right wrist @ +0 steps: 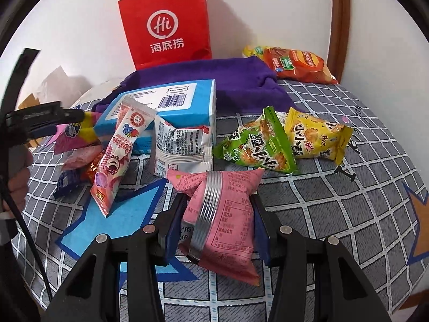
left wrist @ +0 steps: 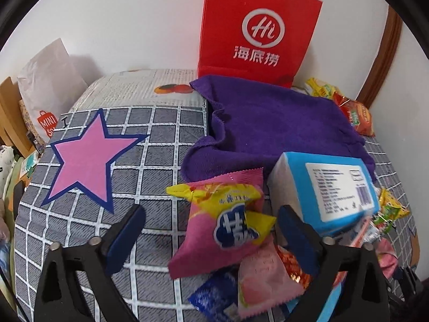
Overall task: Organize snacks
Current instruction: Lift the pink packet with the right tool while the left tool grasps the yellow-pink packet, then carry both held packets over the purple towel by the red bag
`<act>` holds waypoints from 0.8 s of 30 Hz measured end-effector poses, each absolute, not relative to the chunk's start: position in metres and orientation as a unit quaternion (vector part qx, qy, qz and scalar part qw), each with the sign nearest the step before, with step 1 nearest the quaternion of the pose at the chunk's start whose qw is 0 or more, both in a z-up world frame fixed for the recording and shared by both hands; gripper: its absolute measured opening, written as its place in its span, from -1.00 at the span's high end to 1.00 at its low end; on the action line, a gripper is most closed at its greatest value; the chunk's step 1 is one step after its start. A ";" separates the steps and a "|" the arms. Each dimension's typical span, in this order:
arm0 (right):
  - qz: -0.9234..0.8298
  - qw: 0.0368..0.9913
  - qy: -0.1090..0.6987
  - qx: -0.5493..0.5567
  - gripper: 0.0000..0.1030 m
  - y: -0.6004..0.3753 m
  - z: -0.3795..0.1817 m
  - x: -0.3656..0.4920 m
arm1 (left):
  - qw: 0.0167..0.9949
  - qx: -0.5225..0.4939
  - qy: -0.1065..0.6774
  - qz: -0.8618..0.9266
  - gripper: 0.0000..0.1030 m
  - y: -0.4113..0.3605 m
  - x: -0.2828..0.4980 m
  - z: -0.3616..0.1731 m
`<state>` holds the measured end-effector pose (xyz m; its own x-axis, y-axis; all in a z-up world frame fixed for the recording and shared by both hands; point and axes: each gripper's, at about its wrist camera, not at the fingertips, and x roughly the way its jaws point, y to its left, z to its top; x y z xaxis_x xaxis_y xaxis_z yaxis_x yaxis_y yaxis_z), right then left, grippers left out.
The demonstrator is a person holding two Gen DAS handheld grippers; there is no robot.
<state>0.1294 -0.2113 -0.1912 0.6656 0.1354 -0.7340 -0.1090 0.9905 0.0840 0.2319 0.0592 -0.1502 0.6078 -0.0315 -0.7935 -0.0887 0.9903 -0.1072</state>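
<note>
We had the right claw (right wrist: 218, 224) pinching a pink packet (right wrist: 222, 214), its silver seam facing us, held over the checked tabletop (right wrist: 348, 214) near a blue star (right wrist: 128, 214). The left claw (left wrist: 211, 230) stood spread around a pink-and-yellow packet (left wrist: 222, 222) in the snack pile, its pads not yet pressing on it as far as we could tell.

Our worry was the left claw: its right finger sat hard against the blue box (left wrist: 329, 193), so closing could nudge the box or catch the pale pink packet (left wrist: 265, 276) underneath and drag two at once. The puffy packet in the right claw could also squirm out, being gripped across its soft middle.

The left view alone showed a pink star (left wrist: 85, 158) at 9 o'clock of the pile. The right view alone showed the green packet (right wrist: 257, 145) and yellow packet (right wrist: 316, 139) at 3 o'clock of the box, plus the strip packet (right wrist: 120, 155) leaning against it. Both showed the red bag (right wrist: 166, 24) and purple cloth (left wrist: 273, 123) at 12 o'clock.
</note>
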 end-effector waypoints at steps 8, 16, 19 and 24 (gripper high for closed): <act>0.072 0.909 0.410 0.015 0.10 -0.214 -0.187 0.130 | 0.881 -0.098 0.463 -0.006 0.19 0.062 0.241 -0.161; 0.079 0.912 0.402 0.030 0.12 -0.216 -0.162 0.124 | 0.887 -0.092 0.452 -0.010 0.23 0.066 0.219 -0.134; 0.083 0.915 0.394 0.033 0.12 -0.217 -0.146 0.121 | 0.893 -0.094 0.439 -0.010 0.23 0.069 0.210 -0.116; 0.078 0.922 0.378 0.029 0.12 -0.217 -0.117 0.120 | 0.905 -0.086 0.415 -0.019 0.23 0.067 0.198 -0.084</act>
<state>0.1200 -0.2168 -0.1170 0.7025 0.1648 -0.6924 -0.1215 0.9863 0.1115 0.1984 0.0674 -0.0840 0.6541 -0.1058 -0.7490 -0.0371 0.9845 -0.1715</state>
